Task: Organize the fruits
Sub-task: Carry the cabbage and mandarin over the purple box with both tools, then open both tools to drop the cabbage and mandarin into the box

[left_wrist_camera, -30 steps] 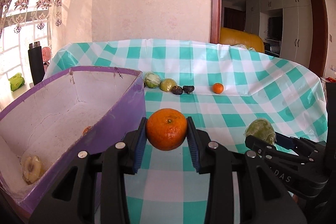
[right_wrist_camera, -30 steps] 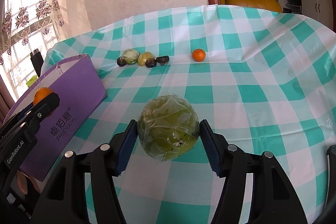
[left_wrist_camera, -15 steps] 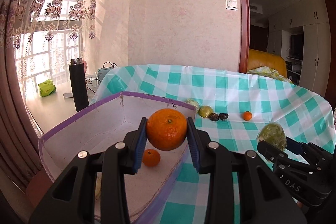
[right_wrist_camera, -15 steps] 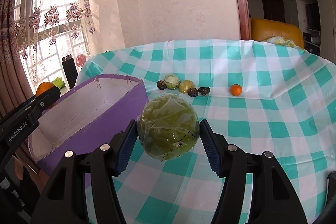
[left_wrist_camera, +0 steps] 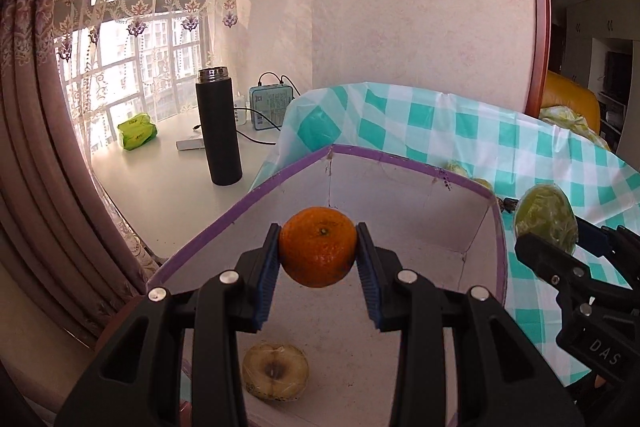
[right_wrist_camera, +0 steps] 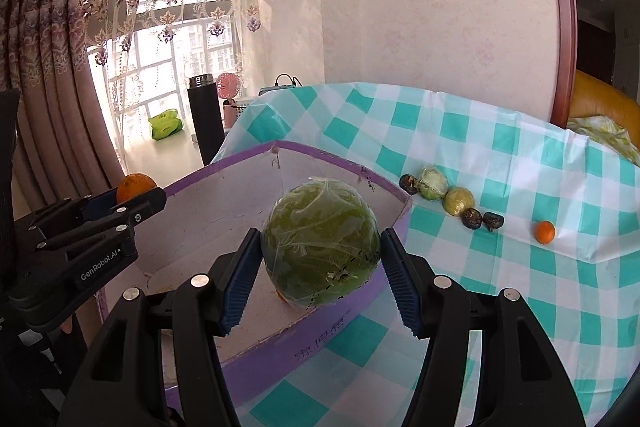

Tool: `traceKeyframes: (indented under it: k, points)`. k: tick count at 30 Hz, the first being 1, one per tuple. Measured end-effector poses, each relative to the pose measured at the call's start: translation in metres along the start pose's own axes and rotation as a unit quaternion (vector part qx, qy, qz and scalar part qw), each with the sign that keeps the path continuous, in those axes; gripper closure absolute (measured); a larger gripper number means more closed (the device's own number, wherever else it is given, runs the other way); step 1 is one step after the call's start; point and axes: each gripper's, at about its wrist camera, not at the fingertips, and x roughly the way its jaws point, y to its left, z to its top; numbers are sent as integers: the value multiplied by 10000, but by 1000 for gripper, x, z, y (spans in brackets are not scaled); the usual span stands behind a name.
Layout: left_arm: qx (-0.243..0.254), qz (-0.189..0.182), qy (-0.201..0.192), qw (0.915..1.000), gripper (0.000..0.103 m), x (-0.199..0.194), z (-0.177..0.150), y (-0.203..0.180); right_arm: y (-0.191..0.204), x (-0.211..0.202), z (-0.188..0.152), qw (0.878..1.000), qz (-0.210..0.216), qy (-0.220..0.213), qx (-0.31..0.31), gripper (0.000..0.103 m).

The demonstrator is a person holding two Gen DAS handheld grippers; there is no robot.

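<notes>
- The left gripper pinches an orange between its blue pads, one pad on each side of the fruit.
- That orange hangs over the open box, above its white floor.
- The right gripper clamps a green fruit wrapped in clear film, its pads pressed to both sides.
- The green fruit sits over the box's right rim, partly above the inside.
- On the box floor, near the left gripper, lies a pale wrapped fruit with a dark hollow facing up.
- The box is purple outside, white inside, and stands at the left end of the checked cloth.
- Farther right on the cloth a row of fruit lies loose: a dark one, a pale green one, a yellowish one, then two more dark ones.
- A small orange lies apart at the right end of that row.
- Left of the table, on a white ledge by the window, stands a black flask, with a green packet beyond it.
</notes>
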Motion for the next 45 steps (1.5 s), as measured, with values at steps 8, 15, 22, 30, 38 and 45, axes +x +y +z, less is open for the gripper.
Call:
traceKeyframes:
  k: [8,15,22,30,38,45]
  points:
    - [283,253,1195,9921,65,71,4,29,64,73,-2,9792,136,1573,-1277,43]
    - [346,33,2022,9787,65,106,-3,43,85,109,-18,9539,197,2449,-1723,43]
    - [407,-143,2611,9643,65,127,-4,41,89,129,-28,9440,150,2862,-1633,43]
    - [385,-335,2908,9554,43,134,-4,40,89,131,-26,9429,137,2924,-1588,36]
    - [268,-346,2856,9573,35,131,-5,43,87,123,-21,9513,220,2719,-1437,24]
    - [82,-368,2733,9612,29,128,-3,47,83,110,-16,9646,468,2296,-1207,22]
